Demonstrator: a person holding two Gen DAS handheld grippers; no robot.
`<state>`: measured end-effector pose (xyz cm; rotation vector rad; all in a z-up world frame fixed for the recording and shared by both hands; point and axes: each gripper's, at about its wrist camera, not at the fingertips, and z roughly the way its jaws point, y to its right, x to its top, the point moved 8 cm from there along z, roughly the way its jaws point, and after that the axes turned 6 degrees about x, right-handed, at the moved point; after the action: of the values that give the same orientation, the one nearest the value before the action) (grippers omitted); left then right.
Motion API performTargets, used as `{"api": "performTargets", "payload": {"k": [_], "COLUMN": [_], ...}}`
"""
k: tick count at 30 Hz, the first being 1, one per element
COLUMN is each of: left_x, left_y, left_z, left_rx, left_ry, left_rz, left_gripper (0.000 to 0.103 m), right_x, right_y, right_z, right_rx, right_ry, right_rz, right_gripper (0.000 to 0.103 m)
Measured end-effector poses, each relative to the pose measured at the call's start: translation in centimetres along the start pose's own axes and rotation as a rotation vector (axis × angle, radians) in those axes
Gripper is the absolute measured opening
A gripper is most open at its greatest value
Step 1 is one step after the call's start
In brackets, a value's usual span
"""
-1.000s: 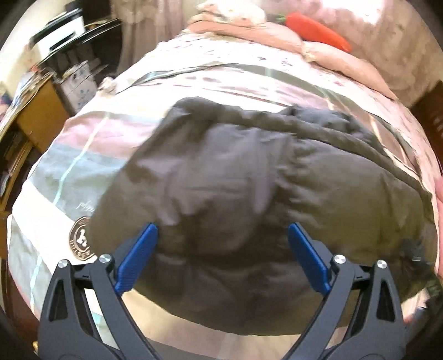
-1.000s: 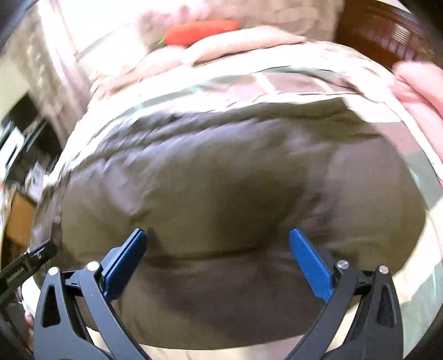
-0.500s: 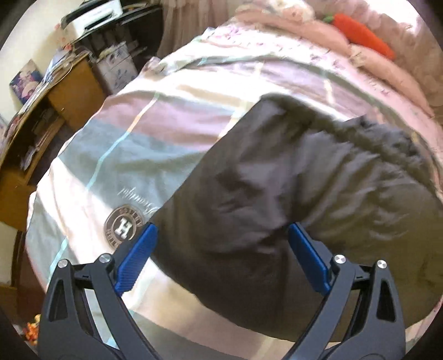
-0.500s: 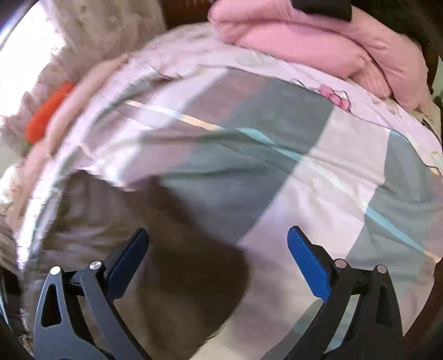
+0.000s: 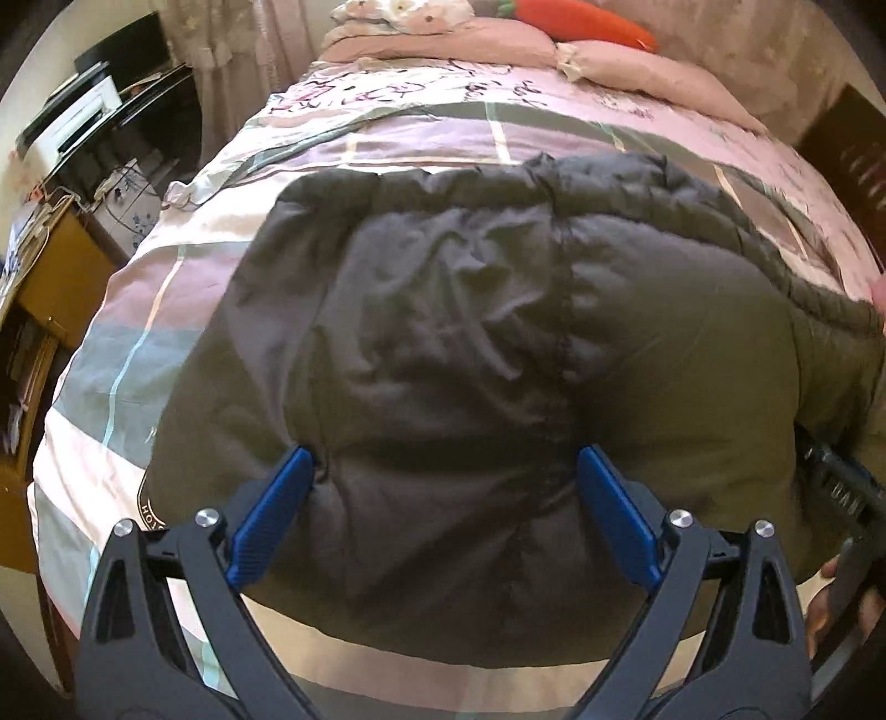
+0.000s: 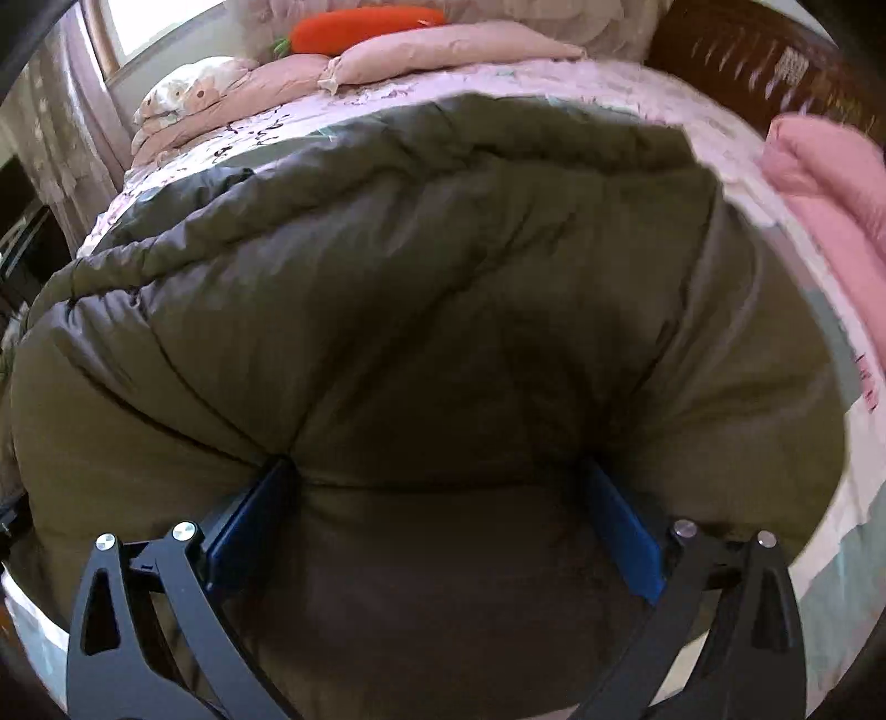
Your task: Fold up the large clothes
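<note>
Striped bedspread (image 5: pixel 166 288), puffy jacket (image 5: pixel 498 343) on top

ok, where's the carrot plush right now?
The carrot plush lies at the head of the bed on the pink pillows, top centre-right in the left wrist view, far beyond the dark padded coat.

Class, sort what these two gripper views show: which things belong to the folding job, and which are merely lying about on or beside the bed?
Part of the job:
dark padded jacket
left gripper, open, pressed into it
right gripper, open, pressed into it
bedspread under it

Lying about:
carrot plush
pink pillows
folded pink bedding
wooden desk
</note>
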<state>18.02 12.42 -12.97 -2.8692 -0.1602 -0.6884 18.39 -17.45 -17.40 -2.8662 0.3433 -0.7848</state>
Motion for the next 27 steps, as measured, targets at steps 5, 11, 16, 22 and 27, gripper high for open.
{"api": "performTargets", "payload": {"k": [5, 11, 16, 22, 27], "left_x": [-0.4, 0.3, 0.0, 1.1, 1.8], "left_y": [-0.5, -0.8, -0.5, -0.5, -0.8], "left_z": [1.5, 0.2, 1.6, -0.8, -9.3], "left_rx": [0.015, 0.006, 0.005, 0.019, -0.016], "left_ry": [-0.040, -0.001, -0.033, 0.032, 0.236], "left_rz": [0.009, -0.008, -0.013, -0.006, -0.010], "left_gripper": [0.101, 0.101, 0.101, 0.101, 0.101], "right_x": [0.2, 1.8, 0.8, 0.6, 1.3], "right_y": [-0.5, -1.8, -3.4, -3.9, -6.3], "right_z": [0.5, -3.7, -0.9, -2.2, -10.6], "right_rx": [0.018, 0.064, 0.037, 0.008, -0.023], "right_ry": [-0.017, 0.116, 0.032, 0.059, 0.218], "right_rz": [0.015, 0.032, -0.016, -0.022, -0.108], "right_gripper": [0.102, 0.102, 0.102, 0.102, 0.102]}}
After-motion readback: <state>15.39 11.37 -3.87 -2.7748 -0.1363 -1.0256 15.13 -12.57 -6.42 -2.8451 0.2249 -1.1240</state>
